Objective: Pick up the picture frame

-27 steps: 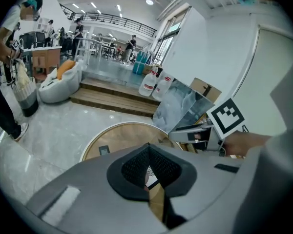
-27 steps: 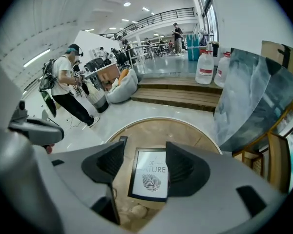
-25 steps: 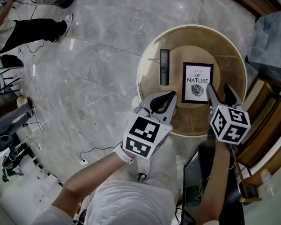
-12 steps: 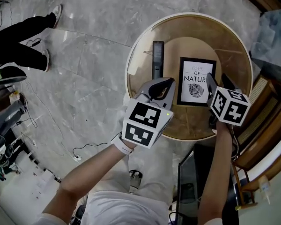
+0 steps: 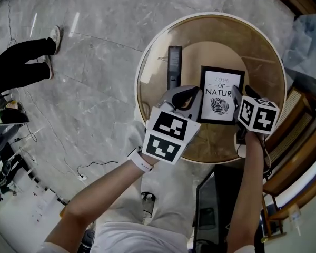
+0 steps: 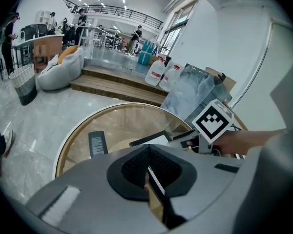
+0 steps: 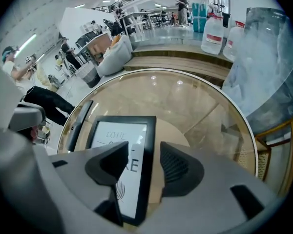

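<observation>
The picture frame (image 5: pixel 219 88), black-edged with a white leaf print, lies flat on the round glass table (image 5: pixel 147 62). My right gripper (image 5: pixel 244 94) points steeply down over the frame's right side. In the right gripper view, its jaws (image 7: pixel 144 150) straddle the frame's (image 7: pixel 119 133) right border and have just been closing. The pads stand clear of the border. My left gripper (image 5: pixel 192 93) sits at the frame's left side, tips together. In the left gripper view, the frame's edge (image 6: pixel 154 139) shows past the joined tips (image 6: pixel 147 150).
A black remote (image 5: pixel 174 66) lies on the table left of the frame. A person's legs in black trousers (image 5: pixel 21 73) are on the marble floor at far left. Wooden and wicker furniture (image 5: pixel 300 136) crowds the table's right side. A cable (image 5: pixel 95 165) trails on the floor.
Both grippers have dropped toward the table. The right jaws have narrowed around the frame's right border. The left gripper has come down against the frame's left side.
</observation>
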Motion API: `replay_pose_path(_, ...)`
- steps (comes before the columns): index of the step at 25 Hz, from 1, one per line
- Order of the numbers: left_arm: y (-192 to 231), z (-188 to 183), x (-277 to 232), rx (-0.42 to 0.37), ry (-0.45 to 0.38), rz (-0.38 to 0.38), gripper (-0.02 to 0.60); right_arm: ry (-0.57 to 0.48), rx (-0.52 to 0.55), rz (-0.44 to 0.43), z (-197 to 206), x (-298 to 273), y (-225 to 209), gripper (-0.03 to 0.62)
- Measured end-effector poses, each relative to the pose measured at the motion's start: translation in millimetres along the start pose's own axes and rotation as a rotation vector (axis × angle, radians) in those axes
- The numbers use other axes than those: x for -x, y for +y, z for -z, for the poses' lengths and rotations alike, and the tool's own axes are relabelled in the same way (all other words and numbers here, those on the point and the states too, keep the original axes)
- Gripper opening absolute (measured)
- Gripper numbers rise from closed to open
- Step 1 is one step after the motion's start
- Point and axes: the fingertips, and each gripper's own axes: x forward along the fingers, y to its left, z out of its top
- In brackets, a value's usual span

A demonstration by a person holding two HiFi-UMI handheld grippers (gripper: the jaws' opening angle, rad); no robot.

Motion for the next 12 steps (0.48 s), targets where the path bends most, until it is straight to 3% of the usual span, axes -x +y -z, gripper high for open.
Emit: replay_pose_path(12,0.1,19.9,-1.2,-0.024,0.038,0.002,-0.008,0.061,0.032,0.009,9.7,-10.2,-3.7,0.192)
